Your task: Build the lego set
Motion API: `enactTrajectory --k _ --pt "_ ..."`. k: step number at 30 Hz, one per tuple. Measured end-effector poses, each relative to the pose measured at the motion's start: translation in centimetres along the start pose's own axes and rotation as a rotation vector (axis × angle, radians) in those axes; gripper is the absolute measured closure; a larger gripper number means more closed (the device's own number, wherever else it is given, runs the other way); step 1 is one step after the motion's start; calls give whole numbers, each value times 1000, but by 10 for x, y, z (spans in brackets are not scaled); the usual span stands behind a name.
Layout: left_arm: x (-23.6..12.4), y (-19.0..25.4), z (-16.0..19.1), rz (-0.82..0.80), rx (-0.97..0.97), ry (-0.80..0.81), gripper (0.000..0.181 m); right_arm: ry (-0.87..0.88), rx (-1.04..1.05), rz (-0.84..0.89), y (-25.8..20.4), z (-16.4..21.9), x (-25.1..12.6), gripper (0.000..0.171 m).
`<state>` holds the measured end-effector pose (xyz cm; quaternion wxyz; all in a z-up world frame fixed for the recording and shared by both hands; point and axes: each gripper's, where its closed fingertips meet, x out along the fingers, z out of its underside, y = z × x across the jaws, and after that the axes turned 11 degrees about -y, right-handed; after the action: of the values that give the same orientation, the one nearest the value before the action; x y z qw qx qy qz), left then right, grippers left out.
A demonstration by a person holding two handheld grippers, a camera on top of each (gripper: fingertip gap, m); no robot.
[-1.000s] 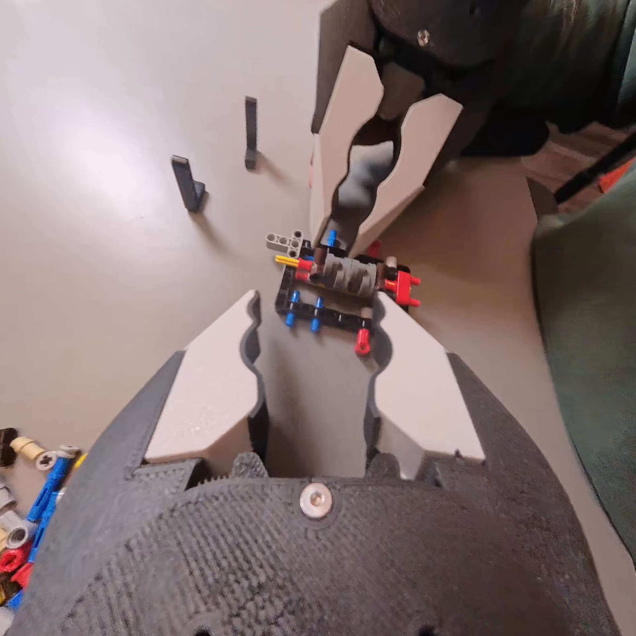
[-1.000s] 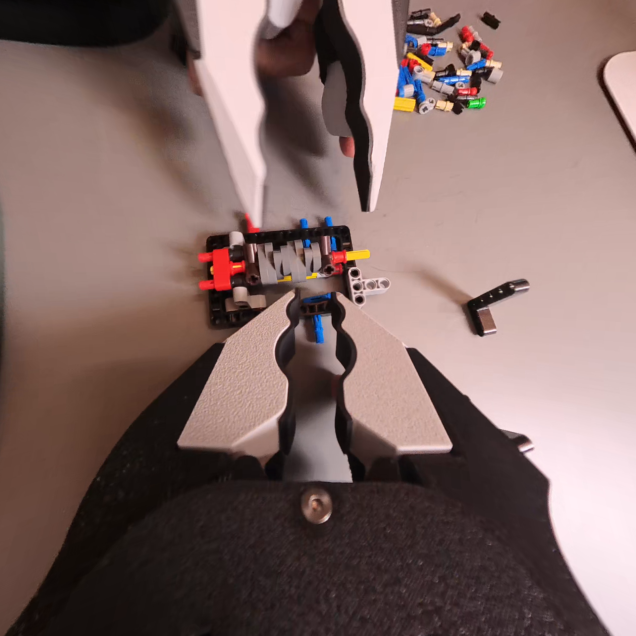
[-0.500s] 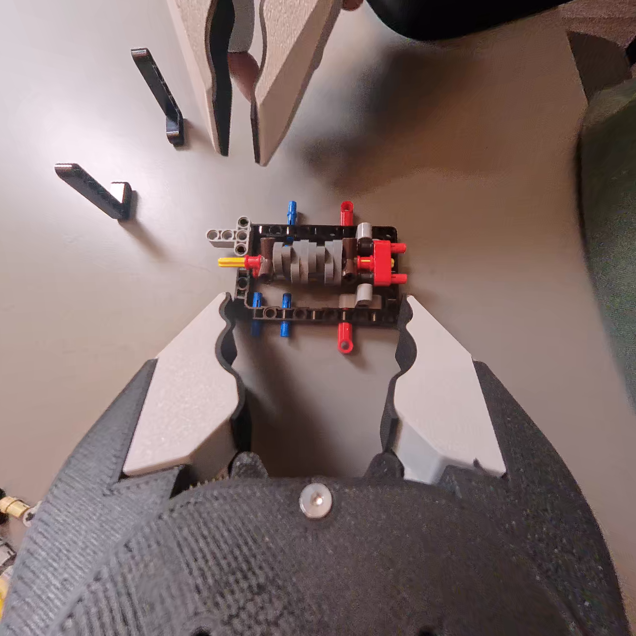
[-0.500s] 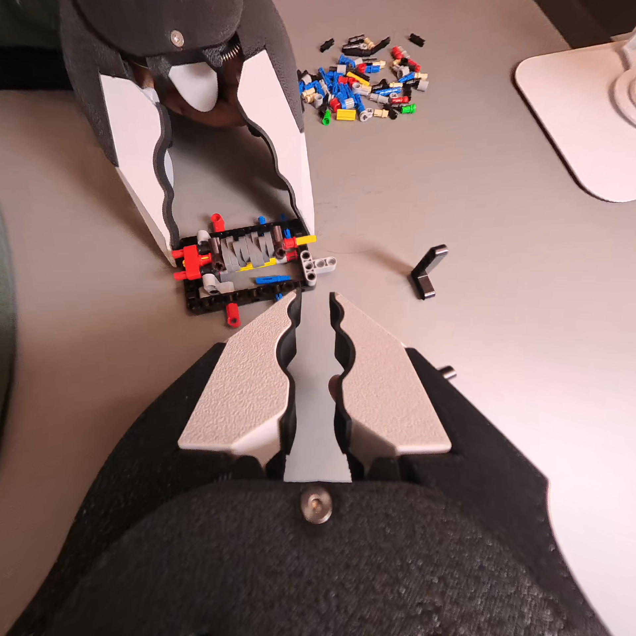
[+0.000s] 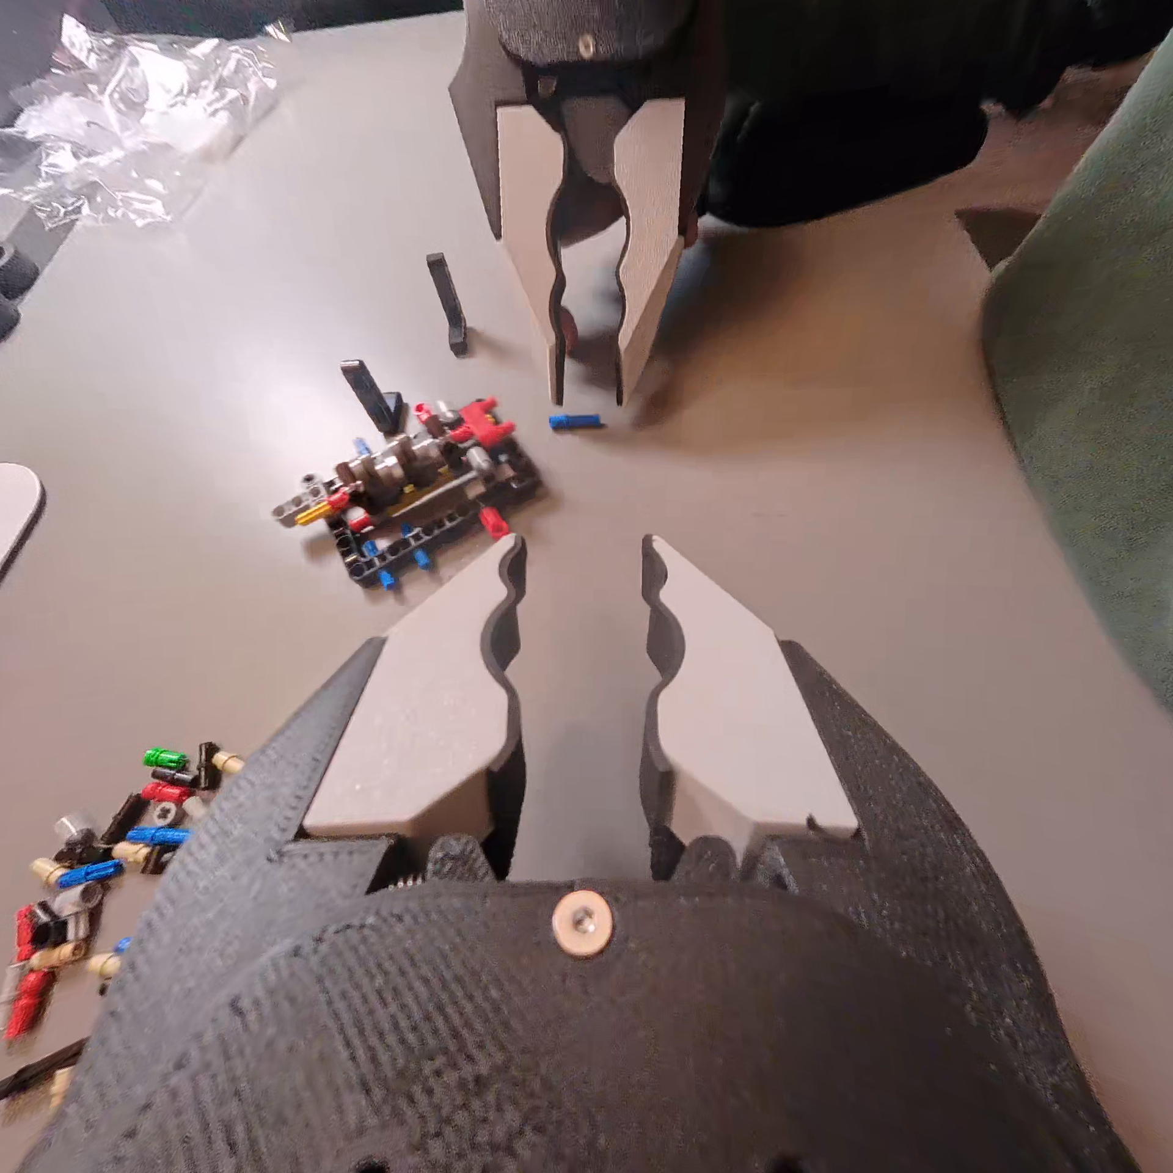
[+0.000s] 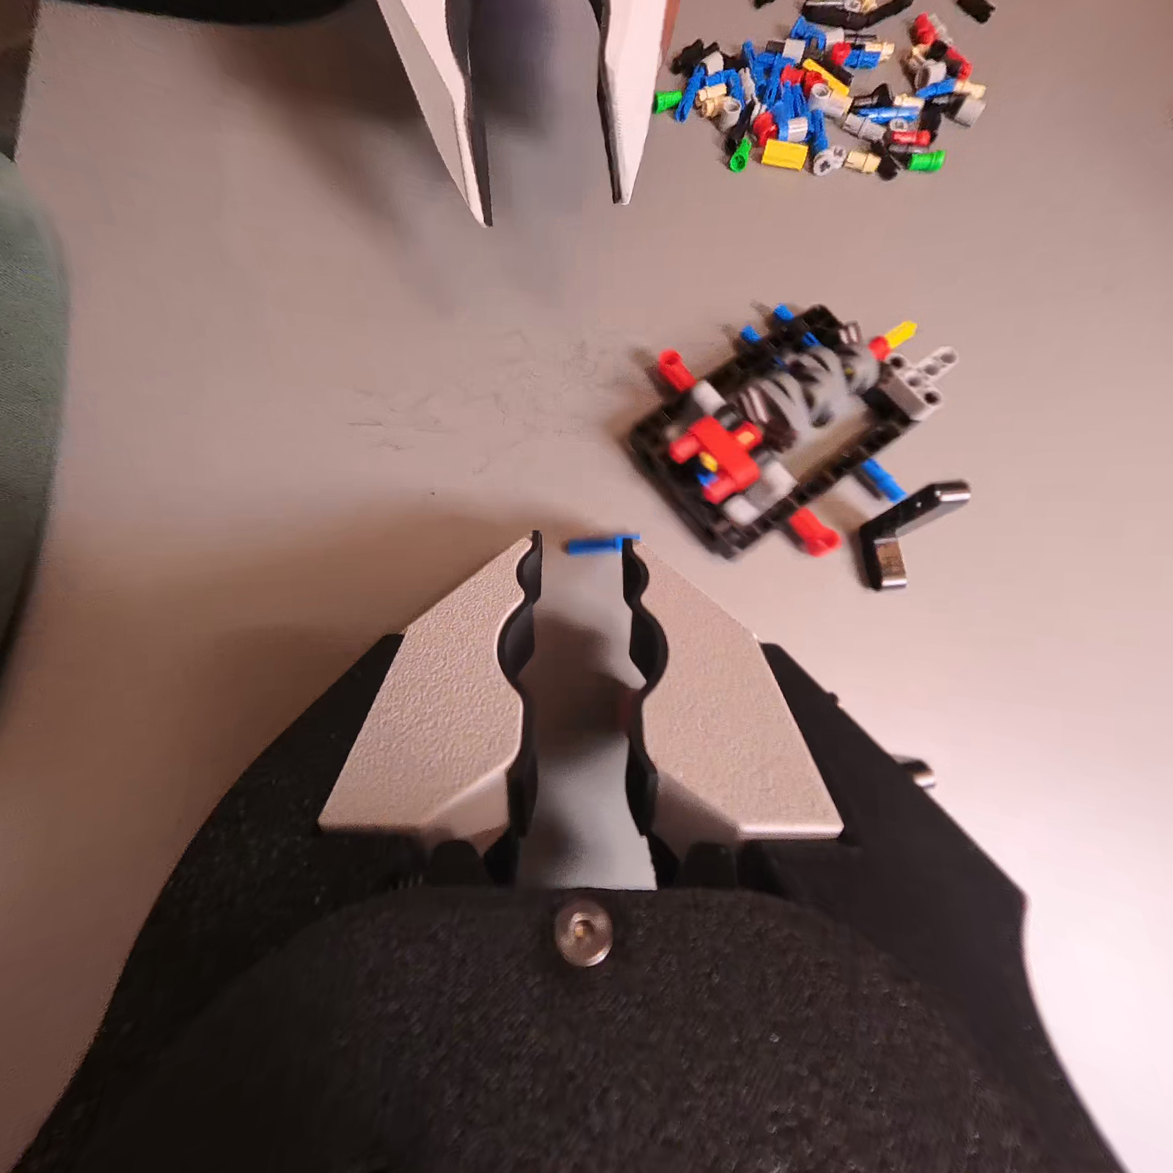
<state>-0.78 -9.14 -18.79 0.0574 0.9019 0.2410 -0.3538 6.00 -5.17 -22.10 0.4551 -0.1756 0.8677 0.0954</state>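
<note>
Right wrist view shows the right tool (image 6: 583, 547) low over the surface (image 6: 317, 381), its jaws a narrow gap apart and gripping nothing, with a loose blue pin (image 6: 600, 544) lying across the gap just beyond its tips. To the right of that tool sits the half-built lego frame (image 6: 793, 431), a black angled beam (image 6: 907, 527) just beside it; farther off and to the right lies the pile of loose parts (image 6: 825, 95). Opposite, the left tool (image 6: 549, 203) hangs empty, jaws moderately parted. I'd say the step is recovering that pin: the right tool must settle round it, close and carry it to the frame. Beyond, crumpled clear plastic (image 5: 120, 120) lies left, something green (image 5: 1092, 381) at the right edge.
</note>
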Motion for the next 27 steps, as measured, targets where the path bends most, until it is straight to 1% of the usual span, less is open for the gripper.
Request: enactTrajectory --k 7,10,13,14,16,20,22,24,27 --pt "6 -17 10 -42 -103 -40 126 -75 13 51 7 2 4 148" --pt "12 -25 14 -79 -145 -62 119 -61 19 81 10 0 -5 147" --pt "14 -32 16 -116 -169 -80 113 -47 96 130 25 1 -15 147" --pt "15 -34 15 -121 -180 -81 111 -51 120 141 29 3 -15 145" --pt "18 -37 17 -121 -217 -91 106 -64 152 181 39 5 -10 135" --pt "27 -43 21 -128 -255 -130 95 -129 164 185 42 4 6 111" --pt "31 -45 23 -138 -257 -157 90 -140 184 178 44 1 11 106" --pt "34 -48 26 -147 -262 -182 88 -153 195 177 46 -2 13 107" --pt "36 -48 28 -141 -276 -186 86 -155 198 176 46 -4 14 119"
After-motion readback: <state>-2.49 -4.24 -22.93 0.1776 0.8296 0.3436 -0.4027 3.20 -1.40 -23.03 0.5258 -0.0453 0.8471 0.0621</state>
